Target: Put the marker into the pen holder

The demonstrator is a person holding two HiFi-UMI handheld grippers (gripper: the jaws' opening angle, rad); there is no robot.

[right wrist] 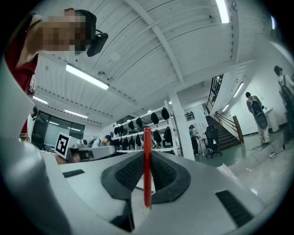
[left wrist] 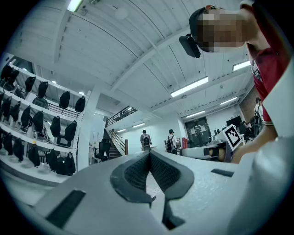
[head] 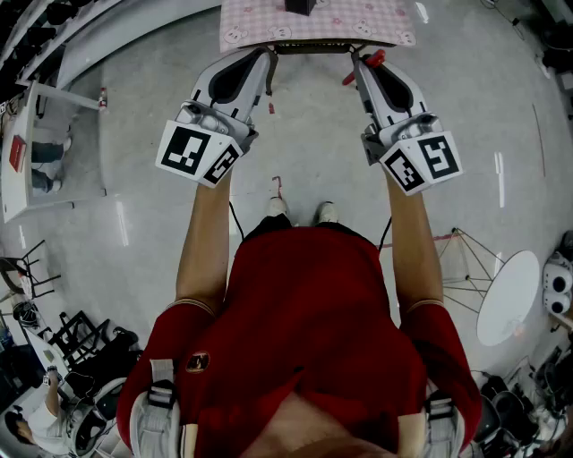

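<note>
Pink-clothed table (head: pixel 260 27) sits just ahead of left gripper (head: pixel 269 54) and right gripper (head: pixel 358 59). Dark object (head: pixel 300 5) stands on it, ahead and between them.

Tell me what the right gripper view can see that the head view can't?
Only the right gripper view shows the shelves of black bags and the staircase across the room. It also shows the jaws closed on the red marker, which stands straight up between them. Only the head view shows the table with its pink cloth, the person's red shirt and their shoes. Both show the right gripper holding the marker.
</note>
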